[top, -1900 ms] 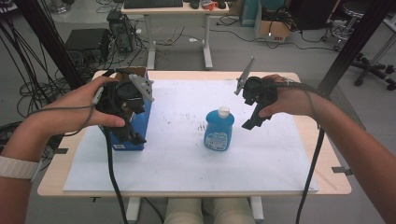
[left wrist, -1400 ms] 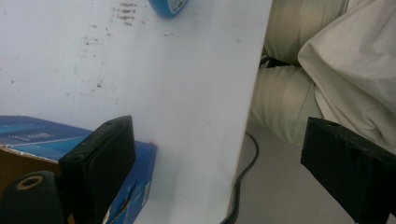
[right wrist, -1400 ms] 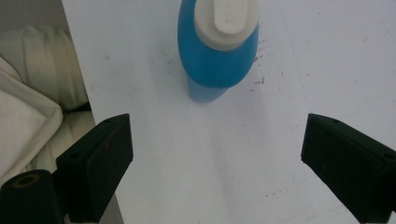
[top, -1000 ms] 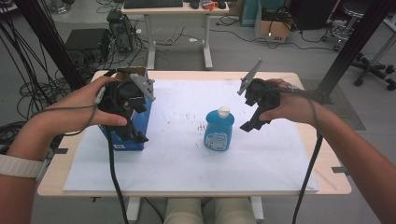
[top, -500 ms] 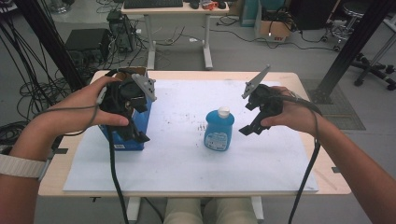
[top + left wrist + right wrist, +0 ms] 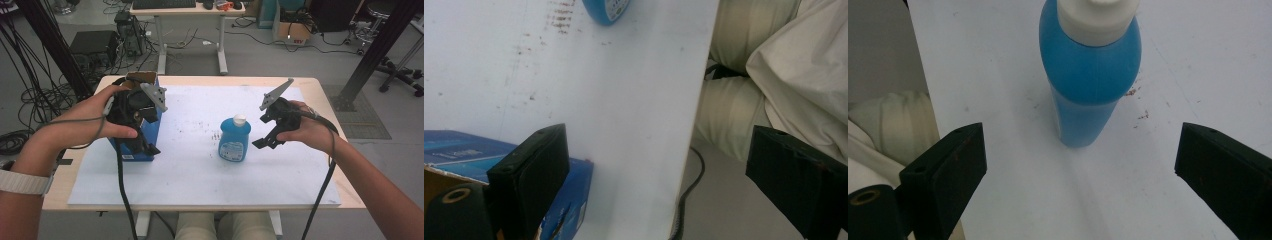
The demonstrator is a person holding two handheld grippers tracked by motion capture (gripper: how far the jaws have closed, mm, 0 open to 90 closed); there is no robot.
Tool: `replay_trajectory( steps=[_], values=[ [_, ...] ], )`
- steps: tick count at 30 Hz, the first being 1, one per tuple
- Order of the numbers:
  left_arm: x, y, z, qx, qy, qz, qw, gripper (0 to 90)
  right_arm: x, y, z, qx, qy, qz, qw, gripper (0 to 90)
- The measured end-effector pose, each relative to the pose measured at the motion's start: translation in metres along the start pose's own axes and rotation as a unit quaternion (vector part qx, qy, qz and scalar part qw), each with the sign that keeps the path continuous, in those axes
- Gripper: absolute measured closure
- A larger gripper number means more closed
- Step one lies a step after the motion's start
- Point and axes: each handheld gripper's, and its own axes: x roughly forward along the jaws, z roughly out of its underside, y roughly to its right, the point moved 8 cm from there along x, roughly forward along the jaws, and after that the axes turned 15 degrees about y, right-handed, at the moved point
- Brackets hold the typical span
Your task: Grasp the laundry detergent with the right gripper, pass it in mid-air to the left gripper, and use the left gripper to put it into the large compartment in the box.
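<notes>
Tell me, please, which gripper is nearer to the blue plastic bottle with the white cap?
Right. The right gripper hovers open just beside the blue plastic bottle, not touching; the left gripper sits open at the blue cardboard box, farther away.

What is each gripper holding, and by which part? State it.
Nothing is held. The right gripper is open, short of the blue bottle; the left gripper is open beside the blue box.

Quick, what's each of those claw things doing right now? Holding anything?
Left gripper: open, holding nothing, one jaw beside the blue box.
Right gripper: open, holding nothing, aimed at the blue bottle.
</notes>
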Motion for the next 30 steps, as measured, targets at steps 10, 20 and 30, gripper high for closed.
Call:
replay_trajectory(
  steps=[10,20,30],
  values=[
    [-0.003,-0.001,0.005,-0.008,0.004,-0.005,0.9999,10.7,0.007,0.005,0.005,-0.01,0.048,0.011,0.9987,4.7],
    [-0.002,-0.002,0.004,-0.008,0.004,-0.004,0.9999,10.7,0.012,0.007,0.014,-0.006,0.062,0.015,0.998,4.7],
    [0.002,-0.003,0.003,-0.012,0.007,-0.002,0.9999,10.7,0.016,0.01,0.02,-0.001,0.097,0.017,0.9951,4.8]
  ],
)
